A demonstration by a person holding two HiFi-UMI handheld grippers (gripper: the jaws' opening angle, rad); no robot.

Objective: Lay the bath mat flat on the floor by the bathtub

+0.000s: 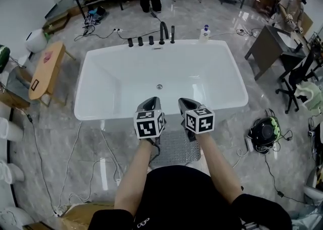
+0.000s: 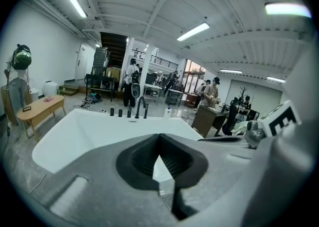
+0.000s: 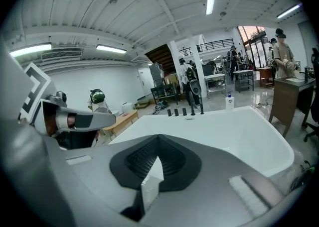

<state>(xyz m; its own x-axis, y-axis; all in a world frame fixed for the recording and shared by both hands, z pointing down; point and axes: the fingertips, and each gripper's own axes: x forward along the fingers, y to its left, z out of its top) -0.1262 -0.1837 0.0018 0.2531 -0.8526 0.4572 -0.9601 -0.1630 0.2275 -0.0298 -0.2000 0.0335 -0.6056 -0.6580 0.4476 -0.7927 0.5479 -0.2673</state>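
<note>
A white bathtub (image 1: 116,80) fills the middle of the head view. Both grippers hover side by side over its near rim. My left gripper (image 1: 150,105) is shut on one end of the upper edge of a translucent grey dotted bath mat (image 1: 174,148). My right gripper (image 1: 187,105) is shut on the other end. The mat hangs between my forearms in front of the tub. In the left gripper view, the left gripper (image 2: 159,140) pinches a strip of the mat (image 2: 167,193). In the right gripper view, the right gripper (image 3: 158,141) pinches a pale fold of the mat (image 3: 149,188).
Black taps (image 1: 163,33) and a soap bottle (image 1: 204,33) stand on the tub's far rim. At the left is a wooden table (image 1: 45,67). Cables (image 1: 75,153) run over the tiled floor. A helmet-like device (image 1: 265,133) and an office chair (image 1: 298,80) are at the right.
</note>
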